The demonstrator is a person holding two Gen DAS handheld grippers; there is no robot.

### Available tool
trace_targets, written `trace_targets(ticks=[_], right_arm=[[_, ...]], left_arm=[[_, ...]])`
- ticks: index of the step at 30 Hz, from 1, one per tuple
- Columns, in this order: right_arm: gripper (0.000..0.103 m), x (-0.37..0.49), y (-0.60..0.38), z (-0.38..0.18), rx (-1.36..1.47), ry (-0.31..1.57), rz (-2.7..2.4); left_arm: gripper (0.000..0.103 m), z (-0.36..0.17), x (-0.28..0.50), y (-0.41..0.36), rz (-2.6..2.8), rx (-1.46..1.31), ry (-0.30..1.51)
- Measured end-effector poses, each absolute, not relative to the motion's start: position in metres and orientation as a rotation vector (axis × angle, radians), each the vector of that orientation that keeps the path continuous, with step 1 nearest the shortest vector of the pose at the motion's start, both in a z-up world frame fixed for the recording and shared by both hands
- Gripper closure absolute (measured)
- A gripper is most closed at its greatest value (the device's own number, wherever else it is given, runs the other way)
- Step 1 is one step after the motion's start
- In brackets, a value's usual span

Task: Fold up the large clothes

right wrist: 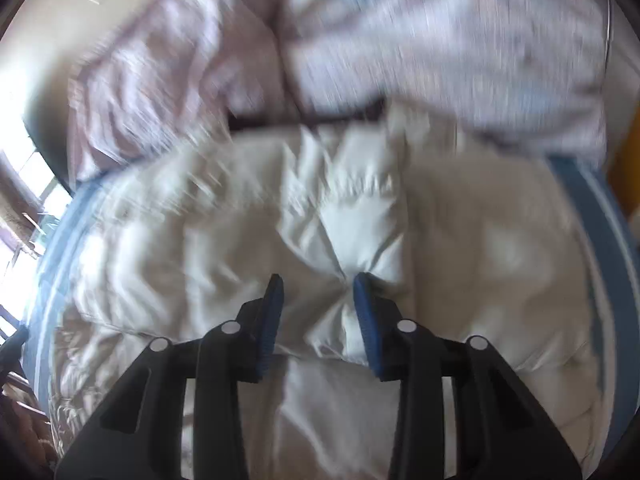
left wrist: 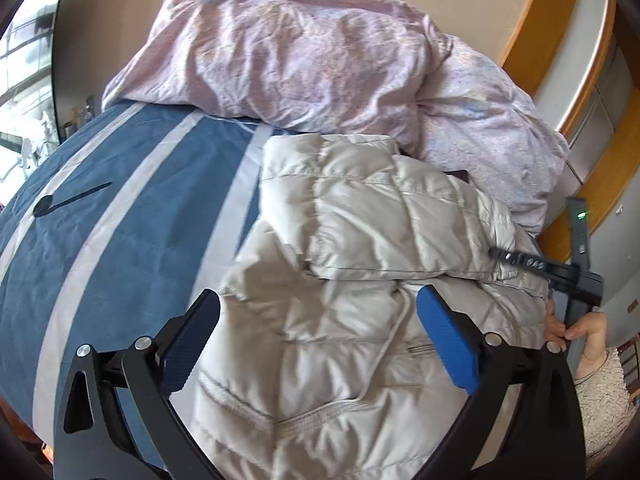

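A cream quilted puffer jacket [left wrist: 360, 264] lies partly folded on a blue bedspread with pale stripes [left wrist: 120, 216]. My left gripper [left wrist: 318, 316] is open wide, its blue-padded fingers [left wrist: 444, 332] straddling the jacket's near part without closing on it. My right gripper [right wrist: 318, 292] has its jaws narrowed onto a bunched fold of the jacket [right wrist: 340, 248]; that view is blurred. The right gripper also shows in the left wrist view [left wrist: 516, 260], at the jacket's right edge, held by a hand [left wrist: 576, 328].
A crumpled pink duvet [left wrist: 304, 52] is piled at the head of the bed behind the jacket. A wooden-trimmed wall and cabinet [left wrist: 580, 80] stand to the right. A window [left wrist: 20, 80] is at the left.
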State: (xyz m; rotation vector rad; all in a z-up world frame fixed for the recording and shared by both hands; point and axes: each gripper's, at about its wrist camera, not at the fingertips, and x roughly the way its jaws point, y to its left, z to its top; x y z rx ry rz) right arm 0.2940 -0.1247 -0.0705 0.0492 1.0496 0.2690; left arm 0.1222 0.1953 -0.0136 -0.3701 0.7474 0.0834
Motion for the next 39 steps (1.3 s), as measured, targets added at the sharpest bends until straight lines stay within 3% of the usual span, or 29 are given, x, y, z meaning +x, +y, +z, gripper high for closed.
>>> trace_targets(ticks=[6, 7, 11, 15, 24, 34, 39], right_arm=[[0.066, 0.311, -0.147, -0.075, 0.247, 1.147, 0.324], [0.062, 0.307, -0.156, -0.07, 0.287, 1.149, 0.355], [0.03, 0.269, -0.198, -0.04, 0.39, 1.084, 0.44], [0.023, 0.222, -0.272, -0.022, 0.456, 1.061, 0.422], [0.022, 0.14, -0.405, -0.039, 0.598, 1.065, 0.214], [0.023, 0.116, -0.429, -0.082, 0.698, 1.134, 0.302], [0.032, 0.116, -0.417, -0.092, 0.697, 1.162, 0.368]], left_arm=[[0.003, -0.022, 0.116, 0.209, 0.104, -0.355, 0.795], [0.003, -0.024, 0.115, 0.211, 0.099, -0.348, 0.805], [0.003, -0.027, 0.099, 0.221, 0.076, -0.318, 0.843], [0.003, -0.034, 0.081, 0.239, 0.005, -0.38, 0.896], [0.004, -0.054, 0.052, 0.253, -0.107, -0.549, 0.96], [0.016, -0.079, 0.031, 0.244, -0.214, -0.713, 1.0], [0.018, -0.083, 0.025, 0.234, -0.248, -0.74, 1.001]])
